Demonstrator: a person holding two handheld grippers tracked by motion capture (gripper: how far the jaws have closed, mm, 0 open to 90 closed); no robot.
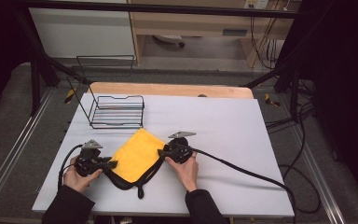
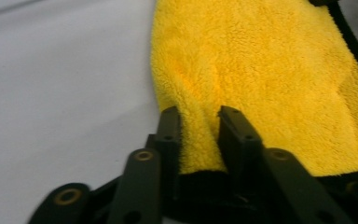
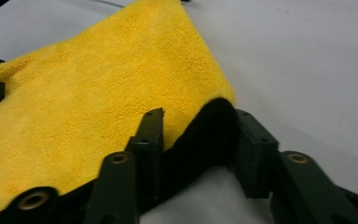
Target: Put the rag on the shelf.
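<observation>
A yellow fleece cloth with a black hem lies on the white table, one corner pointing away from the person. My left gripper is at the cloth's left edge. In the left gripper view its jaws stand close together, shut on a raised fold of the cloth. My right gripper is at the cloth's right corner. In the right gripper view the black hem arches up between its jaws and spans the gap from one to the other. A black loop of hem trails toward the table's near edge.
A black wire rack stands at the table's far left, just behind the cloth. A thick black cable runs from the right gripper across the table to the right edge. A wooden board lines the far edge.
</observation>
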